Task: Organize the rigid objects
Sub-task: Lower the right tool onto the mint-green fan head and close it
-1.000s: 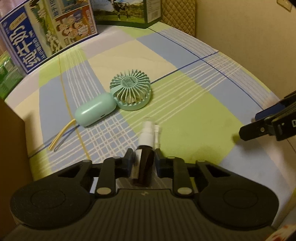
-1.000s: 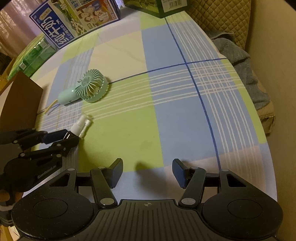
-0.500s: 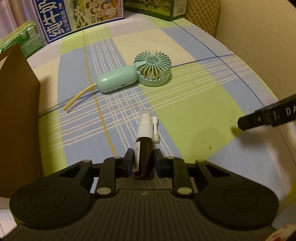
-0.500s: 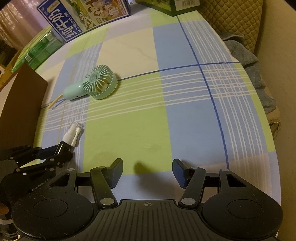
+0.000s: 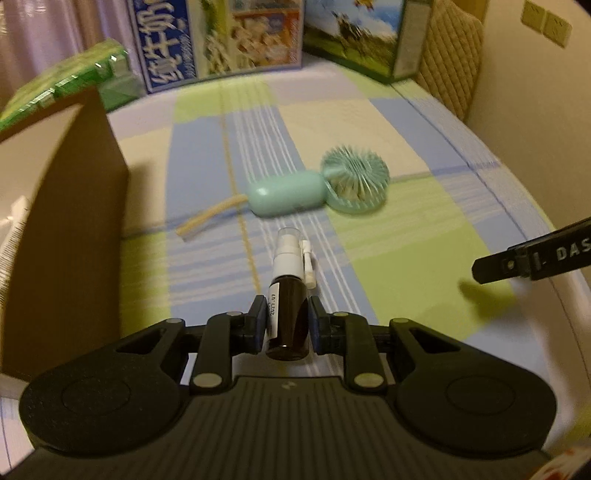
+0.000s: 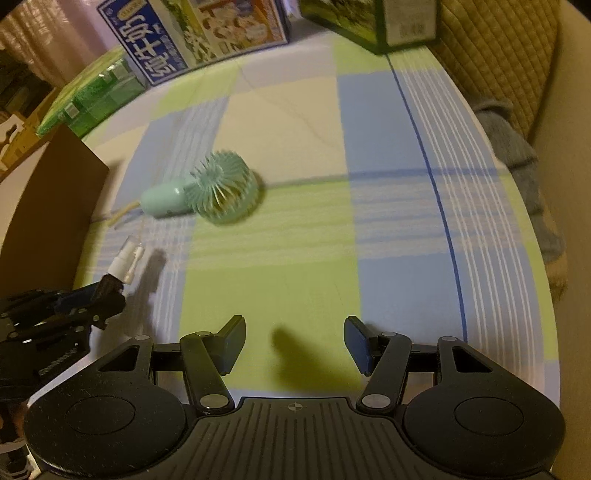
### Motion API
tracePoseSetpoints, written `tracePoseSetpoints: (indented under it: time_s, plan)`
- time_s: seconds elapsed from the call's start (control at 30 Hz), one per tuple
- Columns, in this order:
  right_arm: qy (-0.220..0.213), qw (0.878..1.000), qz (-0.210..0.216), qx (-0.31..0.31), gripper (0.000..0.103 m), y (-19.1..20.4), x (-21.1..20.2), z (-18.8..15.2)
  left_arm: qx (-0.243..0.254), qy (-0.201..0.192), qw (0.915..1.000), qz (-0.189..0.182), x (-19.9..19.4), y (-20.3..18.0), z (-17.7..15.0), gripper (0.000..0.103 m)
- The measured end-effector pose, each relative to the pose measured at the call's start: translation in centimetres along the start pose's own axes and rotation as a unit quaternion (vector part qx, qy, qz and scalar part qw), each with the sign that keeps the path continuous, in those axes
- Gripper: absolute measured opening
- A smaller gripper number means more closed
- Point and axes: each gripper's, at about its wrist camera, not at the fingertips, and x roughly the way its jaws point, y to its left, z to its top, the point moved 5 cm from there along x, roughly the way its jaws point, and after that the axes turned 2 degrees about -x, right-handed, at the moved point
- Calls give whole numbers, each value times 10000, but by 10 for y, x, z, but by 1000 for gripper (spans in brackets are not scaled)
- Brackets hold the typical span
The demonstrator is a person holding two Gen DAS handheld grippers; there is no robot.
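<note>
Closer now, the blurred fan (image 5: 325,192); left gripper (image 5: 287,325) clamps the spray bottle (image 5: 288,295), right gripper (image 6: 294,345) jaws released

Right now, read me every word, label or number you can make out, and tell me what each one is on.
"DAS", cut off by the frame edge: on the black right gripper.
"纯牛奶": white characters on the blue milk carton.
Small dark spray bottle, held in the left gripper: label print too small to read.
Green box: barcode sticker blurred.

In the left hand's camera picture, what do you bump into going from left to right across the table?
Brown box → yellow strap → spray bottle held in the left hand-held gripper → mint fan head → right hand-held gripper.
</note>
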Motion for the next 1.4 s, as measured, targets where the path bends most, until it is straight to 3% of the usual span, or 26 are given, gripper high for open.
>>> tracePoseSetpoints:
  time_s: [0.43,0.63,0.73,0.87,1.0,1.13,1.3,1.4]
  plan:
    - [-729,9954,315,-539,55,37,23,85,-440,-396,9974,403,1,30,49,19]
    - [-668,9955,402,-535,31,43,52,108,-565,-339,9968,441,9,38,56,19]
    - [-634,9962,446,-401,27,39,65,116,-654,-279,9964,464,12,42,54,19]
    - [-554,9946,856,199,27,25,73,122,-744,-211,9960,458,14,46,52,19]
    - [-246,9893,1263,687,27,15,76,121,-808,-183,9955,451,14,49,50,19]
    - [98,9868,1426,756,27,18,71,105,-848,-179,9953,433,10,50,47,19]
    - [305,9869,1575,196,27,41,56,70,-910,-154,9948,420,4,52,40,19]
    - [306,9881,1452,-414,27,61,47,53,-958,-122,9944,440,2,53,34,19]
